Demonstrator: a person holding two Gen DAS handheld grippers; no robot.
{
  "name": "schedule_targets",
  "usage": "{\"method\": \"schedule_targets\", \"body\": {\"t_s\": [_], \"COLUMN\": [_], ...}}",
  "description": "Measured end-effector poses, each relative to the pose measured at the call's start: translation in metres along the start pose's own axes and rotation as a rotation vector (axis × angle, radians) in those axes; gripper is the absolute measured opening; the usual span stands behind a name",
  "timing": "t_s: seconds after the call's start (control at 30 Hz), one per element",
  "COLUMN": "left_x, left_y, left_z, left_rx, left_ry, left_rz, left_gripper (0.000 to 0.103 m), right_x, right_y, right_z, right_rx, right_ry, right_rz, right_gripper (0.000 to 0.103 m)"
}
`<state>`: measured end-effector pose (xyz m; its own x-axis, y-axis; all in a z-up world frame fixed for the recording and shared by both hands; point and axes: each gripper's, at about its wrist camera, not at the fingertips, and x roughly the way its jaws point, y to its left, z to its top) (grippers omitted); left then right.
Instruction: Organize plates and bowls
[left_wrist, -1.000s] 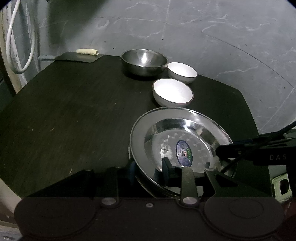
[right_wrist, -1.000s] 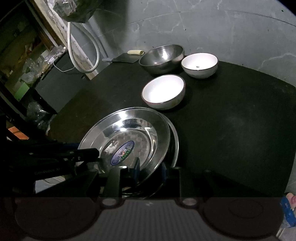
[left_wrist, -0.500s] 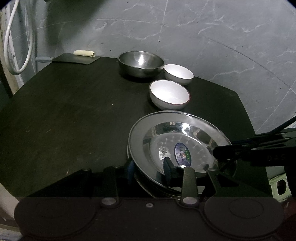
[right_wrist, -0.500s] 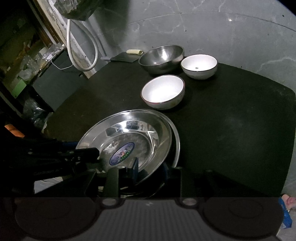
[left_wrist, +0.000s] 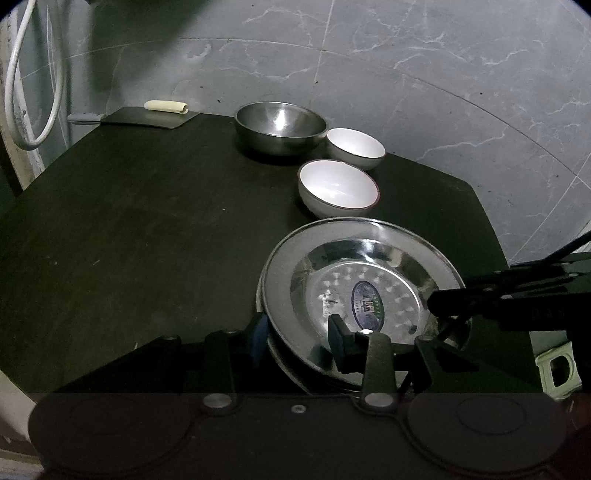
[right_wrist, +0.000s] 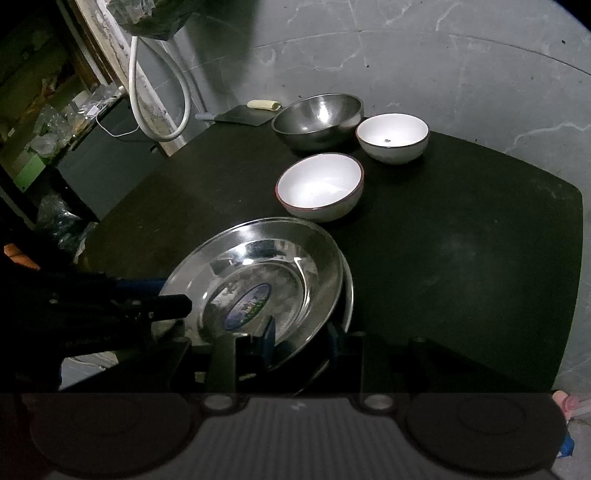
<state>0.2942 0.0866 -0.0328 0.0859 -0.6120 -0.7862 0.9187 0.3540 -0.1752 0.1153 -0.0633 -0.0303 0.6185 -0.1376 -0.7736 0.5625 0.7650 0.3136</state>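
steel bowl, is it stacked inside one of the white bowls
No, the steel bowl sits on the table by itself, beside the far white bowl and behind the near white bowl.

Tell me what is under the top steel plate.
A second steel plate lies under the top steel plate; only its rim edge shows. The rest, and the table beneath, is covered.

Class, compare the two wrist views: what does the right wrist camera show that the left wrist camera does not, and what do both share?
Only the right wrist view shows the cluttered shelves and a dark speck inside the far white bowl. Only the left wrist view shows a pale green object beside the table. Both show the steel plate, which both tongs straddle at its rim, the steel bowl, the near white bowl and the hose.
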Motion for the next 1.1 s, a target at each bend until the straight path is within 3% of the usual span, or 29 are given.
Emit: {"method": "schedule_targets", "body": {"t_s": [0.17,0.3,0.4,0.53,0.67,0.87,1.1], "left_x": [0.000,-0.001,-0.002,-0.005,-0.009,-0.008,0.002], "left_y": [0.001,0.002,0.002,0.004,0.009,0.017,0.029], "left_z": [0.002,0.003,0.003,0.004,0.007,0.012,0.024], "left_rx": [-0.002,-0.006,-0.009,-0.019,-0.055,-0.095,-0.103], "left_ry": [0.005,0.002,-0.005,-0.026,-0.053,-0.071,-0.076], "left_rz": [-0.004,-0.002,0.001,0.014,0.023,0.049,0.073], "left_gripper": [0.039,0.045,0.055,0.077,0.094,0.101,0.102], "right_x": [-0.002,-0.003,-0.004,-0.006,-0.009,-0.013,-0.017], "right_y": [0.001,-0.004,-0.003,-0.002,-0.002,-0.003,-0.014], "right_z": [-0.001,-0.004,-0.004,-0.004,-0.004,-0.006,-0.011], "right_rx": [-0.013,0.007,0.006,0.005,0.013,0.030,0.107], "right_ry": [-0.008,-0.003,-0.007,-0.020,-0.042,-0.084,-0.092], "right_rz": [-0.023,-0.029,-0.029,-0.033,-0.044,-0.091,-0.127], "right_gripper": [0.046,0.048,0.055,0.065,0.082,0.102,0.103]}}
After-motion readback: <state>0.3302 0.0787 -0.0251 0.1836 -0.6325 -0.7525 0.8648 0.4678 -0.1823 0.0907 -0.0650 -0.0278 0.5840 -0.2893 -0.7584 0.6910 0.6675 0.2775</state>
